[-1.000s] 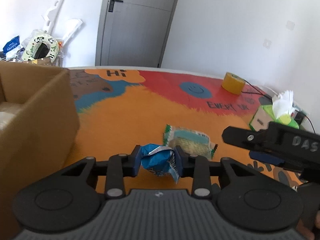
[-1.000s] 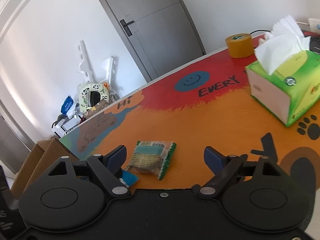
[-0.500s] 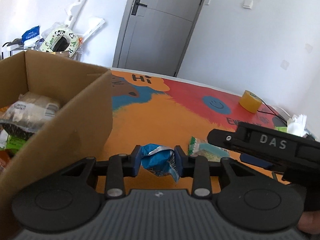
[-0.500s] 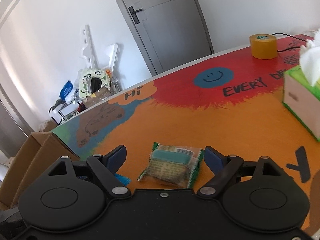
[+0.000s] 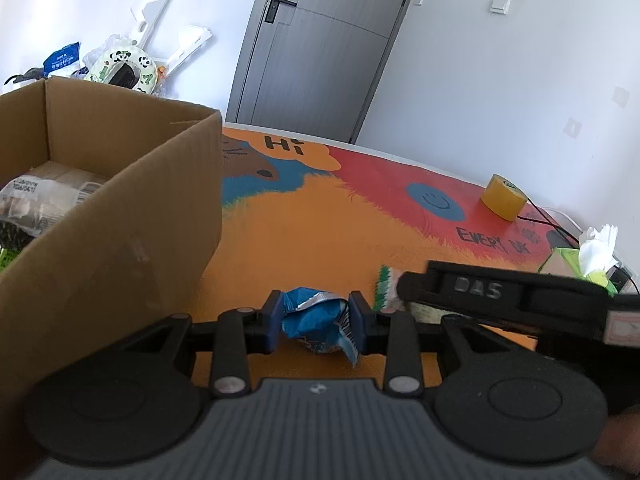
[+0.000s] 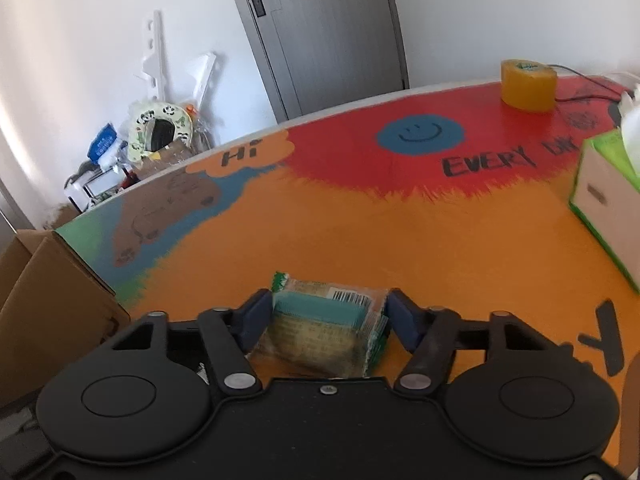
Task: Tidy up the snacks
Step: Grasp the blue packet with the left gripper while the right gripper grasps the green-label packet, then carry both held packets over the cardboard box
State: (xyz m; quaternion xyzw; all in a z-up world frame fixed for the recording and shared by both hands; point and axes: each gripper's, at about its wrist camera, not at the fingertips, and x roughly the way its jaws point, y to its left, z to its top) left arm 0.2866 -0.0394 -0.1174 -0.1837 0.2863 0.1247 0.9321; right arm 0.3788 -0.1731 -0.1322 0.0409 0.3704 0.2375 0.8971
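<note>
My left gripper [image 5: 316,320] is shut on a crumpled blue snack packet [image 5: 316,322] and holds it above the table, just right of the open cardboard box [image 5: 120,216]. The box holds several snack packs [image 5: 36,200]. My right gripper [image 6: 326,316] has its blue pads on both sides of a green-edged cracker pack [image 6: 324,332] that lies on the orange mat; the pads touch or nearly touch it. The right gripper's body [image 5: 500,300] hides most of that pack in the left wrist view.
A green tissue box [image 6: 604,200] stands at the right. A yellow tape roll [image 6: 528,84] with a black cable sits at the far edge. The cardboard box's wall [image 6: 52,304] is at the left. Clutter stands beyond the table by the wall.
My left gripper has carried the blue packet up and left to beside the box. My right gripper has moved onto the cracker pack and narrowed around it.
</note>
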